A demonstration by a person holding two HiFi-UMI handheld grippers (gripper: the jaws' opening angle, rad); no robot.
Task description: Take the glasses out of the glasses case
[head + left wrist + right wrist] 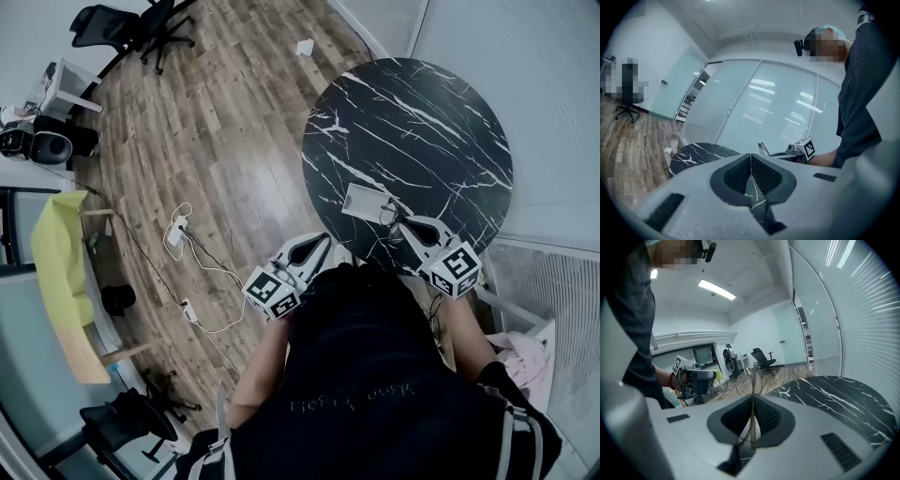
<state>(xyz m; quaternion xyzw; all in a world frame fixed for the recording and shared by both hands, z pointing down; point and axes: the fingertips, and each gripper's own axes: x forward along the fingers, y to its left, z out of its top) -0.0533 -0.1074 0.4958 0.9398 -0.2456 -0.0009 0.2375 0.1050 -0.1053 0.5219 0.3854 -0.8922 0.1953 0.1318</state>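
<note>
Wood-plank flooring (216,122) fills most of the head view, with black office chairs (141,28) at its far edge and white cables (178,230) trailing across it. A round black desk with white marble veining (422,122) stands at the right, beside frosted glass walls. A light grey rectangular glasses case (364,202) lies on the desk close to its near edge. The right tool (398,223) hangs over that same edge, its tips just beside the case. In the right gripper view, the right tool (753,397) has its jaws pressed together on the thin-framed metal glasses (752,380). One slim arm of the glasses runs upright between the jaws, and a round lens rim rises beyond the tips. Whether the glasses touch the case cannot be told. The left tool (323,239) sits off the desk, over the floor beside the desk's rim. In the left gripper view, the left tool (751,157) has its jaws closed against each other with nothing between them.
</note>
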